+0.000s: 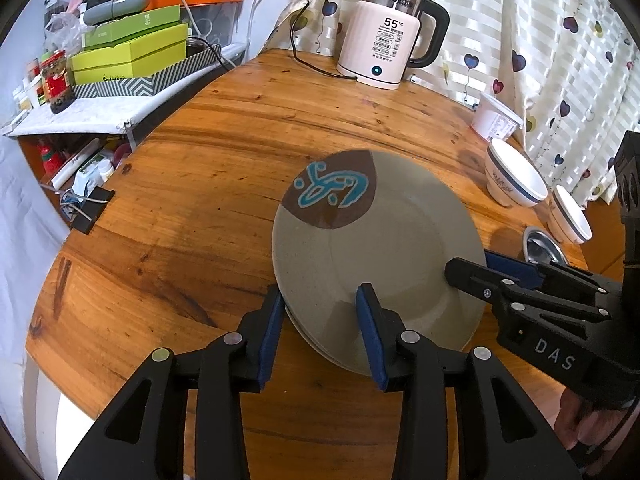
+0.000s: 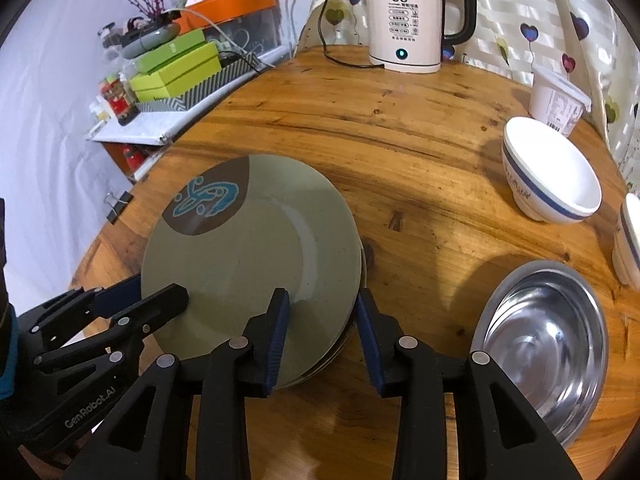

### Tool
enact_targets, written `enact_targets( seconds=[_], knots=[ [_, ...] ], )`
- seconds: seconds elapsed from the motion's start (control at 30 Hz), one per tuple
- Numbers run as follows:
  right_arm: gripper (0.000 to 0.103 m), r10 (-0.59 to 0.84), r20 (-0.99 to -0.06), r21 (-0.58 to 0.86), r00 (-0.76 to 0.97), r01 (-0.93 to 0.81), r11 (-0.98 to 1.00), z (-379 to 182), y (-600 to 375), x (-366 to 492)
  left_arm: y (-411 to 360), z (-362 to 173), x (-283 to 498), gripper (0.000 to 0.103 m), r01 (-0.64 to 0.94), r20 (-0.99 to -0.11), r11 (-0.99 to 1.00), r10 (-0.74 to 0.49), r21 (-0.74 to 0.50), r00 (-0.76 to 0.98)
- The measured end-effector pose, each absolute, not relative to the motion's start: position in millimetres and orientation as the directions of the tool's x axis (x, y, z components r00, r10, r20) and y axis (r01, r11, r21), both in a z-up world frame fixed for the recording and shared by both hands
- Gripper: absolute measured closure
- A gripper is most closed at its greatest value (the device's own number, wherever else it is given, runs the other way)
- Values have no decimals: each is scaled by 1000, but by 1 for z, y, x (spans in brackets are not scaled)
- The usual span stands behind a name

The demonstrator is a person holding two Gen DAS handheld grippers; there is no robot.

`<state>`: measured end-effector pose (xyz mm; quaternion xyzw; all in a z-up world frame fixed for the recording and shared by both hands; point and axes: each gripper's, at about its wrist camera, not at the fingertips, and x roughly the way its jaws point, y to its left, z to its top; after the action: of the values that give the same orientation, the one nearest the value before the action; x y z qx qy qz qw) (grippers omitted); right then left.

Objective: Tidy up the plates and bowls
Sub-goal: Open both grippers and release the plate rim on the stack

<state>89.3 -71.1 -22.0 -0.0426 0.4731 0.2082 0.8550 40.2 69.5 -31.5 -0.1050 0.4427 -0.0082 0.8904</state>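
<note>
A grey-green plate with a brown patch and blue motif lies on top of a stack of plates on the round wooden table; it also shows in the right wrist view. My left gripper is open, its jaws astride the stack's near-left rim. My right gripper is open, its jaws astride the stack's right rim. Each gripper shows in the other's view, the right and the left. A white bowl with a blue band and a steel bowl sit to the right.
A white kettle with its cord stands at the table's far edge. A white tub is behind the white bowl, and a second white bowl is at the right edge. A cluttered shelf with green boxes is at the left.
</note>
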Motion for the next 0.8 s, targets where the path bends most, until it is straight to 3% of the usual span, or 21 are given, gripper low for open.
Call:
enact_targets(
  seconds=[0.23,0.8],
  knots=[
    [67,298,-817,81,494,-413,907,-20,-66,85,67,-32,40,63,-76,-783,981,-94,-177,615],
    [67,342,-804,154,487,-385,910,-20,-85,91,88,-23,42,62,-83,-738,968,-123,-235,663]
  ],
)
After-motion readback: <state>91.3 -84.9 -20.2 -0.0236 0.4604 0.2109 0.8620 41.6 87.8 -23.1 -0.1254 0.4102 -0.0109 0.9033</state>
